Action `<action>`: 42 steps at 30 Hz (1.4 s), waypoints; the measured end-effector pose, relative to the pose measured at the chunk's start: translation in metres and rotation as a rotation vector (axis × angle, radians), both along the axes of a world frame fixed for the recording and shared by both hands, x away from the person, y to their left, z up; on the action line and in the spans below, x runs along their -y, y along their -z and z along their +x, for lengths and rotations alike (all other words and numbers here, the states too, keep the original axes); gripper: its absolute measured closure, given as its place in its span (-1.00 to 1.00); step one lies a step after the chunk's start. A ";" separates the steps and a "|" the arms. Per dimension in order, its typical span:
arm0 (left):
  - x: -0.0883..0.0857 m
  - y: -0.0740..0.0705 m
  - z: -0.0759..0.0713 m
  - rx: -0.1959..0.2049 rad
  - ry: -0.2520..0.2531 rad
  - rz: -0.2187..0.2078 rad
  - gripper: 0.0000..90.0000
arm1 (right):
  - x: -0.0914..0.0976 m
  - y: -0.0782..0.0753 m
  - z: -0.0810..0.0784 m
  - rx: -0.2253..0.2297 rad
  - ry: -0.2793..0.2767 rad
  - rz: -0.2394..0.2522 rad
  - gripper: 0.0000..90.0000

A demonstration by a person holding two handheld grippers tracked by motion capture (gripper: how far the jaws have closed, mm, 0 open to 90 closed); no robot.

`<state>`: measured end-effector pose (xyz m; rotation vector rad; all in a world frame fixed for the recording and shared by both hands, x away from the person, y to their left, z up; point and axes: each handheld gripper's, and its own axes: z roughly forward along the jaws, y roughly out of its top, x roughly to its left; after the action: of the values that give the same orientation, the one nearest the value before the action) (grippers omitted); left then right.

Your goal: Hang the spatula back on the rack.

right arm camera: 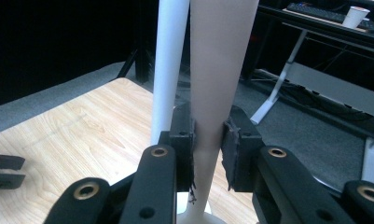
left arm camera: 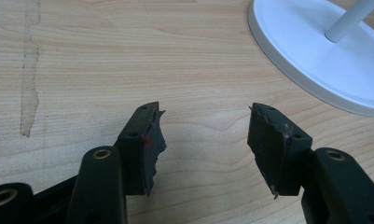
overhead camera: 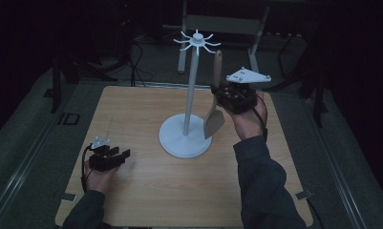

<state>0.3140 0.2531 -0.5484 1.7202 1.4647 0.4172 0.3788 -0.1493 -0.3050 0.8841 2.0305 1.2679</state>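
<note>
From the high view, your right gripper (overhead camera: 226,98) holds a wooden spatula (overhead camera: 214,114) upright by its handle, blade down over the round base of the white hook stand (overhead camera: 190,100), handle end reaching up just under the ring of hooks at the top; held that way, it looks set up for hanging the spatula on 1 of those hooks, though whether the handle has a hole is too small to tell. Your left gripper (overhead camera: 113,157) rests low on the tabletop (overhead camera: 132,109), well apart from the stand, probably parked out of the way. In the left gripper view, its 2 fingers (left arm camera: 145,140) stand wide apart with nothing between them, just bare wood grain, and the stand's base (left arm camera: 310,60) sits off to the upper right. In the right gripper view, the fingers (right arm camera: 182,135) are closed tight on the spatula's handle (right arm camera: 217,70), which rises straight up beside the stand's white pole (right arm camera: 170,56), near it but whether touching I cannot tell. No containers are on the tabletop.
</note>
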 end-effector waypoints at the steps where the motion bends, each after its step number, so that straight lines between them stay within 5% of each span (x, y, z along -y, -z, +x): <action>1: 0.000 0.000 0.000 0.000 0.000 0.000 -0.01 | -0.001 -0.001 0.001 0.001 -0.003 -0.001 0.68; 21: 0.000 0.000 0.000 0.001 0.004 0.000 -0.01 | -0.020 0.003 0.020 -0.059 -0.005 -0.018 0.67; 31: 0.001 0.000 0.000 0.001 0.005 0.003 -0.01 | -0.020 0.005 0.013 -0.035 -0.002 -0.029 0.03; 42: 0.002 0.000 0.001 0.000 0.008 0.002 -0.01 | -0.015 0.020 0.002 -0.046 -0.004 -0.015 -0.24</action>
<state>0.3149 0.2515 -0.5484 1.7270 1.4578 0.4145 0.3811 -0.1339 -0.3246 0.9102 2.0759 1.2433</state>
